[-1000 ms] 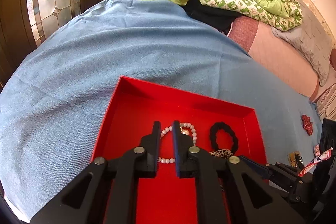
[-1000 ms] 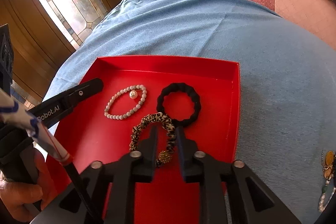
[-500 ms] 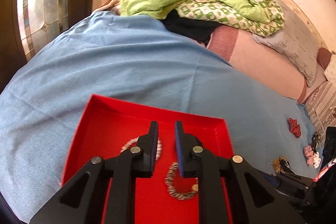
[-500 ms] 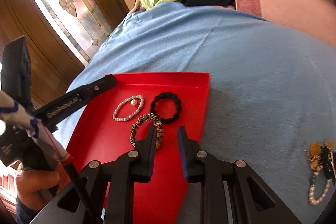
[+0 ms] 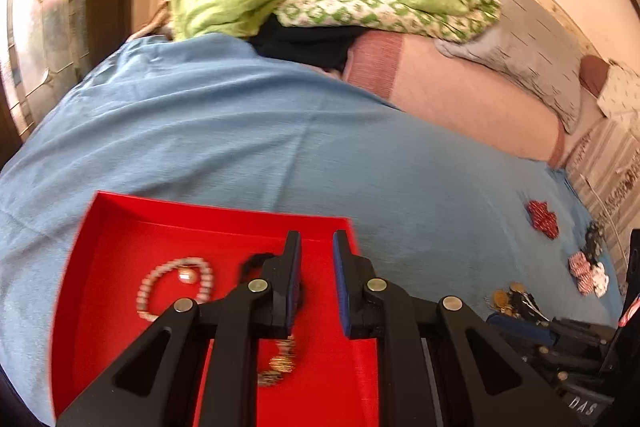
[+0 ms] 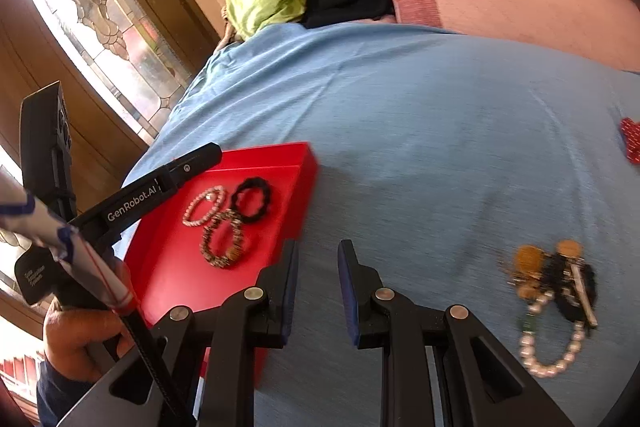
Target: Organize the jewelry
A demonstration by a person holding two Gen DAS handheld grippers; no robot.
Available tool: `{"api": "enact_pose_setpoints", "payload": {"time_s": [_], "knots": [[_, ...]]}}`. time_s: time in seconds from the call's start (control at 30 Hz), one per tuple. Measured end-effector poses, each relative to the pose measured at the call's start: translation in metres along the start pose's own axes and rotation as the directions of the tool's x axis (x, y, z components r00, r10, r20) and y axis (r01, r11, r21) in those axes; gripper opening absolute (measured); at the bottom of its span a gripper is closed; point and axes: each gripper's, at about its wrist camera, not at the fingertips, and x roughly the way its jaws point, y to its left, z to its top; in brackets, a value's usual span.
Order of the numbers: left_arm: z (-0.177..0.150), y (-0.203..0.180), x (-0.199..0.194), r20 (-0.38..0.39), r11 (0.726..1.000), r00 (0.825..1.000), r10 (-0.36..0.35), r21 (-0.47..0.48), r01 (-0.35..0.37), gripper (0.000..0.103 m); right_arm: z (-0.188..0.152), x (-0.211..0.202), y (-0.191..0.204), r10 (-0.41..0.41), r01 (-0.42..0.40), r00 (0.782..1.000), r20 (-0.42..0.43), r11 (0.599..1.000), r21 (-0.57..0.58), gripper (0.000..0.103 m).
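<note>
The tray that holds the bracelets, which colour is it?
The tray is bright red, inside and on its walls. The right wrist view shows it best.

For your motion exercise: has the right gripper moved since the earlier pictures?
Yes. The right gripper has slid rightward off the red rectangular tray, now over the blue cloth.

My left tongs (image 5: 316,247) hide most of the black scrunchie (image 5: 254,263); jewelry pile (image 6: 554,291) blurred, red bow (image 6: 632,143) cut by frame edge.
</note>
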Motion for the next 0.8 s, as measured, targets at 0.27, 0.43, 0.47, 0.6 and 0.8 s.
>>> {"api": "enact_pose_setpoints", "payload": {"time_s": [0.27, 0.43, 0.47, 0.6, 0.8], "knots": [[-0.015, -0.072, 0.018, -0.085, 0.985, 0.987, -0.136, 0.097, 0.145, 0.015, -0.008, -0.06, -0.106, -0.115, 0.107, 0.992, 0.048, 0.985, 0.138, 0.022], [-0.03, -0.116, 0.037, -0.174, 0.963, 0.966, -0.19, 0.161, 0.218, 0.015, -0.012, -0.06, -0.156, -0.128, 0.13, 0.991, -0.022, 0.969, 0.208, 0.022], [-0.033, -0.124, 0.04, -0.189, 0.958, 0.963, -0.192, 0.177, 0.226, 0.015, -0.011, -0.058, -0.159, -0.125, 0.128, 0.992, -0.028, 0.969, 0.21, 0.022], [-0.046, -0.148, 0.048, -0.236, 0.94, 0.953, -0.189, 0.237, 0.245, 0.015, -0.013, -0.045, -0.163, -0.124, 0.135, 0.99, -0.066, 0.97, 0.203, 0.022], [-0.05, -0.158, 0.055, -0.266, 0.929, 0.945, -0.189, 0.263, 0.26, 0.015, -0.021, -0.027, -0.159, -0.193, 0.208, 0.972, -0.134, 0.972, 0.109, 0.016]]}}
